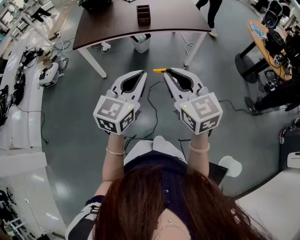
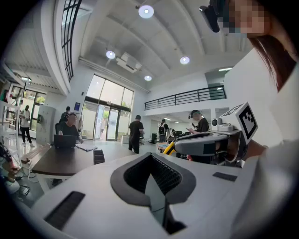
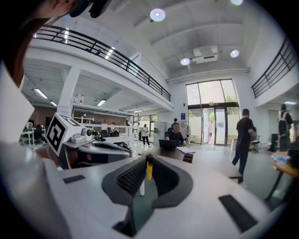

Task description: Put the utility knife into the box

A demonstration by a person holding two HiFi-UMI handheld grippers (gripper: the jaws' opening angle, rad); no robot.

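Note:
A yellow utility knife [image 1: 159,71] sticks out sideways to the left from the tip of my right gripper [image 1: 168,71], which is shut on it. In the right gripper view the knife [image 3: 149,171] stands upright between the jaws. My left gripper [image 1: 140,73] is beside it at the same height, shut with nothing in it. Both are held in the air above the grey floor. The dark box [image 1: 143,14] stands on the brown table [image 1: 112,26] ahead, well beyond both tips. In the left gripper view the box [image 2: 98,156] sits left of the jaws.
A white bin [image 1: 141,43] stands under the table, and a black cable [image 1: 152,105] runs across the floor below the grippers. A round table [image 1: 263,44] with gear and chairs is at the right. Several people stand or sit in the hall.

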